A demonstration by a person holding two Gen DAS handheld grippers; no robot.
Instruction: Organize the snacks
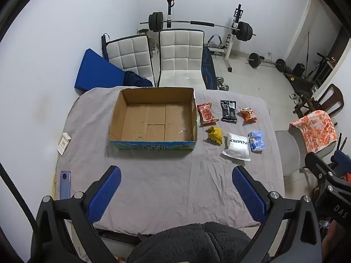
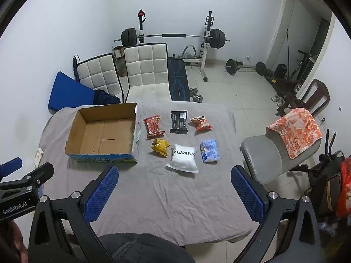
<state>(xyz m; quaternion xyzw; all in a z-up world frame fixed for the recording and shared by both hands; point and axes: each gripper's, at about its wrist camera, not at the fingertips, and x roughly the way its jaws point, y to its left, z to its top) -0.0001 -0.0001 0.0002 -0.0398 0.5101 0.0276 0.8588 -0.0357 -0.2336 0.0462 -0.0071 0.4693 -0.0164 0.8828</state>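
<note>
At the far left edge of the table, a small white box (image 1: 64, 143) and a blue phone (image 1: 65, 184) lie on the grey cloth (image 1: 166, 182). The left gripper (image 1: 175, 194) hovers over the near edge with its blue-padded fingers spread wide and nothing between them. Ahead of it, slightly left, stands the cardboard box (image 1: 153, 118), open and bare inside. Right of the box lie six snack packets in two rows: a red packet (image 2: 153, 126) just beside the box wall, a black packet (image 2: 179, 121), and an orange packet (image 2: 201, 122) in the far row; a yellow packet (image 2: 160, 147), a white pouch (image 2: 183, 157), and a blue packet (image 2: 209, 151) in the near row. The right gripper (image 2: 174, 194) hangs near the table's front edge, jaws wide and empty, with the white pouch nearest, straight ahead of its fingers. Beyond the table stand two white quilted chairs (image 1: 153, 54), a weight bench with a loaded barbell (image 1: 197, 25), and tiled floor. At right, a grey chair (image 2: 269, 153) carries an orange patterned towel (image 2: 296, 131).
</note>
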